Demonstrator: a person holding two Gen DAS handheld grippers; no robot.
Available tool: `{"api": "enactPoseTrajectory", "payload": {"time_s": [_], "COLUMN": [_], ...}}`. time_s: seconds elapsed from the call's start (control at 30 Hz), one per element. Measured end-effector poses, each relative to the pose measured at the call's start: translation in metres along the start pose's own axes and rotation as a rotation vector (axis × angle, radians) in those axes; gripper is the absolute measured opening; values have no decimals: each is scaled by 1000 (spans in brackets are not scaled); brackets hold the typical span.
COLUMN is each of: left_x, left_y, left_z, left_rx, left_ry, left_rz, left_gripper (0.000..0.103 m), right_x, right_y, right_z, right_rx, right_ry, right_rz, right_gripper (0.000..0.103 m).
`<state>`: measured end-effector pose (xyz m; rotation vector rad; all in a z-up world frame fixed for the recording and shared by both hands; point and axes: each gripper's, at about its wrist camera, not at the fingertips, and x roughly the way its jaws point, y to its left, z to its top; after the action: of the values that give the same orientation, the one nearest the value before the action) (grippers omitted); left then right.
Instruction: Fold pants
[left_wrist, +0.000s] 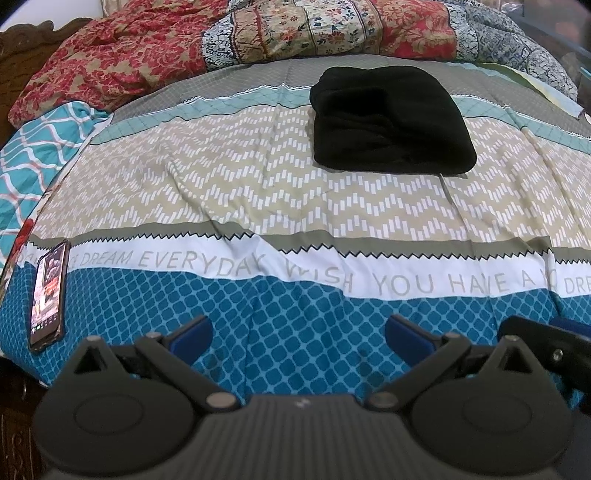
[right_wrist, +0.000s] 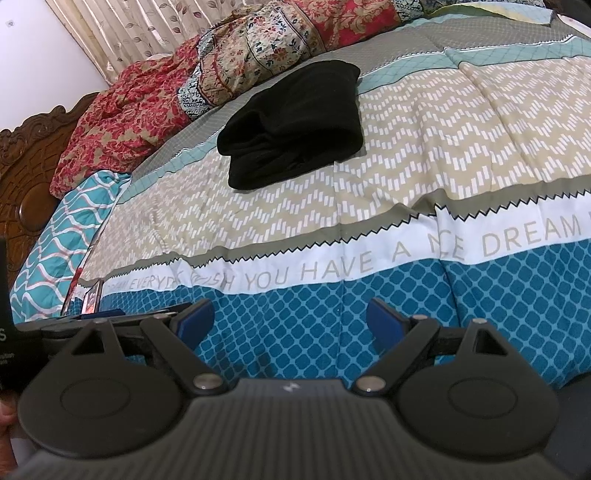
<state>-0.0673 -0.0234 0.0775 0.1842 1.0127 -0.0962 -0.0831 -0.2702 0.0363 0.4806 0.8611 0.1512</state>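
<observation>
Two empty grippers, folded black pants on the bed

Both tools hover over the near blue-diamond band of the patterned bedspread, well apart from the garment. The left gripper has its blue-padded fingers spread wide with nothing between them; the right gripper likewise shows its blue fingers wide and empty above the same blue band.

The black fabric pants lie folded into a compact thick bundle farther up the bed, resting across the beige zigzag stripe and the pale teal and grey bands beyond it. In the right wrist view the bundle sits left of centre, with layered folds showing at its nearer end.

Behind the pants a crumpled red floral quilt is heaped along the far side. A teal-and-white wavy-patterned pillow lies at the left edge, near a carved dark wooden headboard. A smartphone in a dark case, screen lit, rests on the bedspread at the near left.
</observation>
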Motion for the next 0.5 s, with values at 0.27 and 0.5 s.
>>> {"api": "enactPoseTrajectory", "payload": {"time_s": [0.27,0.5], "left_x": [0,2], "left_y": [-1,0], "left_z": [0,-2], "left_rx": [0,2], "left_ry": [3,10], "left_rz": [-2,-5], "left_gripper": [103,103], "right_x": [0,0], "right_y": [-1,-1], "right_z": [0,-1], "right_rx": [6,7], "right_ry": [2,4], "right_rz": [0,1], "right_gripper": [91,91]}}
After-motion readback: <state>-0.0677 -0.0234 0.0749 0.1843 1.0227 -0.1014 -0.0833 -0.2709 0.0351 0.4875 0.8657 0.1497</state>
